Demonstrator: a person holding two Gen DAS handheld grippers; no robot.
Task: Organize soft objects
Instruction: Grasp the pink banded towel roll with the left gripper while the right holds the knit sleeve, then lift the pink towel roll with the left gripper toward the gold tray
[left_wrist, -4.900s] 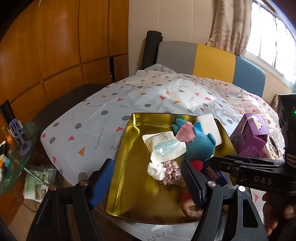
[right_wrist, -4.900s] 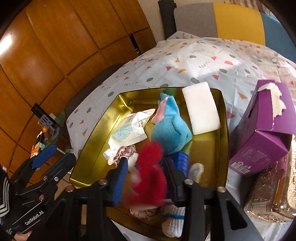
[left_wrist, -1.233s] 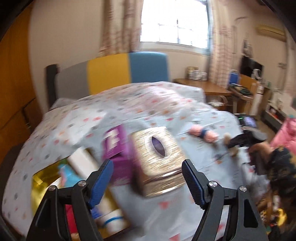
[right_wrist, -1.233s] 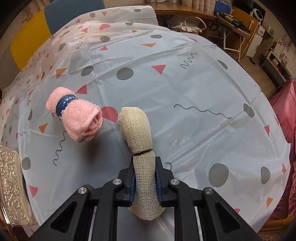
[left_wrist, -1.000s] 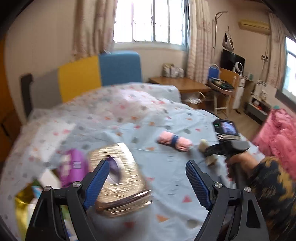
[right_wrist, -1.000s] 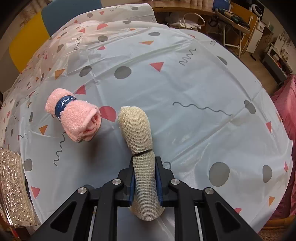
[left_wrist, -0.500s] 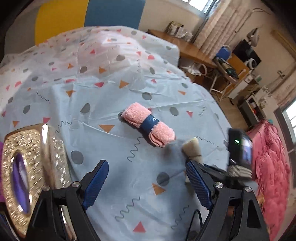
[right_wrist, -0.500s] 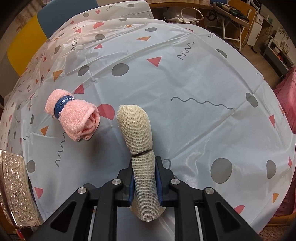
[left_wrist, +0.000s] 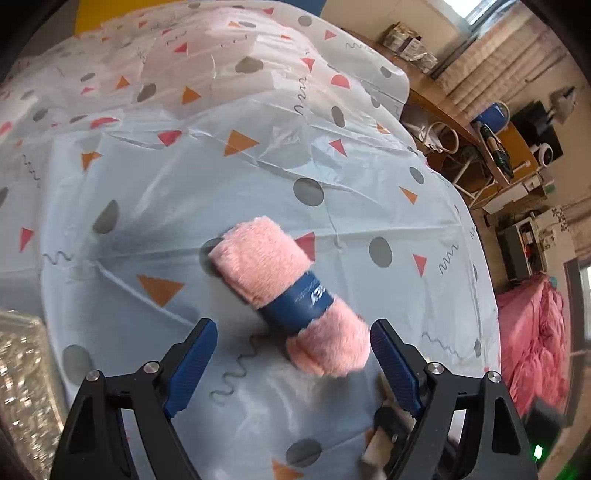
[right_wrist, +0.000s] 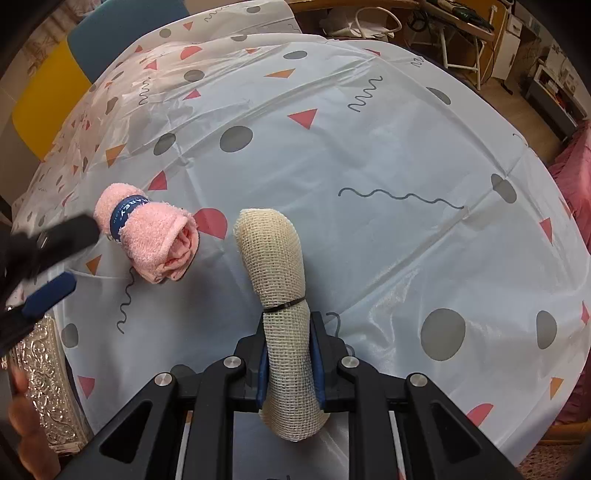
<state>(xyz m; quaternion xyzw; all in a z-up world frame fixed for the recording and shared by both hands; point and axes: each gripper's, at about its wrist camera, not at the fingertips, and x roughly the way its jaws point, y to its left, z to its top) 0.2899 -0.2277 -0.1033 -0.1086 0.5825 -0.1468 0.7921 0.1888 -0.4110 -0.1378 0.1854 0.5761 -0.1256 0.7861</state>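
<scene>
A table under a pale plastic cloth (right_wrist: 369, 155) printed with grey dots, orange and red triangles and dark squiggles fills most of both views. At the left edge of each frame sits an embossed silver box (right_wrist: 40, 380), seen only in part, so what it holds cannot be told; in the left wrist view it is a blurred glittering strip at the lower left (left_wrist: 18, 373). On the cloth near the centre of the left wrist view lies a rolled pink towel (left_wrist: 291, 295) with a dark blue paper band round its middle, its near end between the two blue-padded tongs of the left gripper (left_wrist: 291, 363); these stand wide apart, touching nothing, one tip at lower centre-left and the other just beside the towel's lower right end. In the right wrist view the same towel (right_wrist: 151, 236) lies at centre-left, just beside but apart from a beige mesh cloth roll (right_wrist: 275, 266) tied with a thin dark band. The right gripper (right_wrist: 288, 354), at the bottom centre and pointing steeply down, is clamped on the lower part of that roll, whose rounded far end rests on the cloth. The left gripper shows blurred at the left edge of this view (right_wrist: 55, 258).
</scene>
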